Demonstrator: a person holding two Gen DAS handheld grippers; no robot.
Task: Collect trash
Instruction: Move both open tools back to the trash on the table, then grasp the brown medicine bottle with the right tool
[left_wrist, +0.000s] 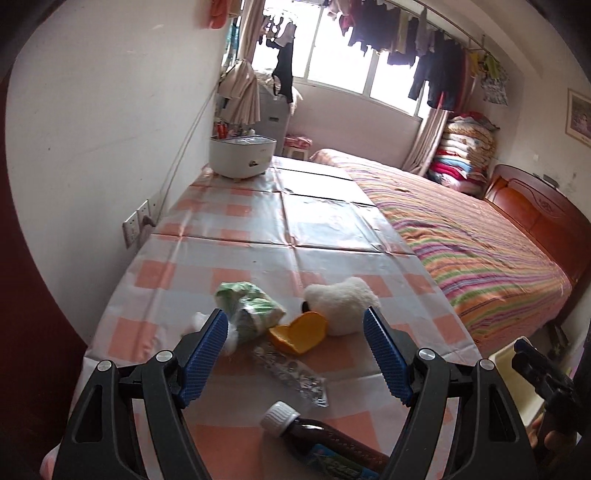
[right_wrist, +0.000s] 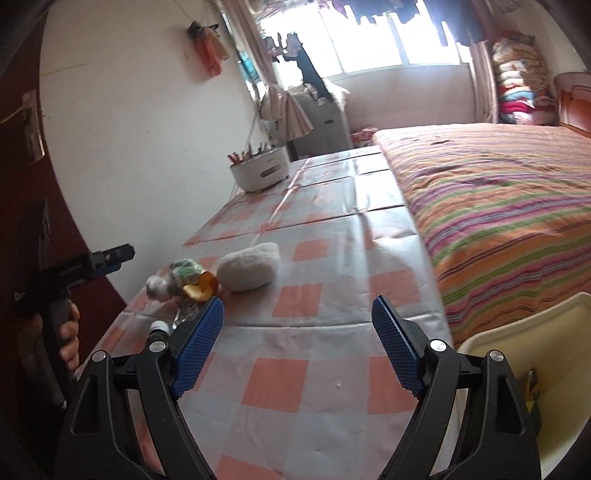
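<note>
Your left tool (left_wrist: 295, 325) hangs released over the near end of the surface (left_wrist: 332, 229), its blue pads (left_wrist: 207, 354) spread wide with nothing between them. Nearest to you under it lies a dark brown bottle (left_wrist: 332, 439) with a white cap, on its side. Just beyond that sits a crumpled foil blister pack (left_wrist: 295, 373), then an orange peel (left_wrist: 301, 332) touching a fluffy white wad (left_wrist: 340, 304) on its right. To the peel's left is a green-and-white crumpled wrapper (left_wrist: 251, 306), with a small white tissue ball (left_wrist: 201, 319) beside it.

Your right tool (right_wrist: 297, 317) is also released, its jaws standing wide over bare checked cloth, well to the right of the trash cluster. At its right, just off the surface's edge, stands a pale yellow bin (right_wrist: 491, 354).

Farther along the surface, against the wall, sits a white round appliance (left_wrist: 242, 151). The striped bed (left_wrist: 461, 236) runs alongside, touching the surface's right edge.
</note>
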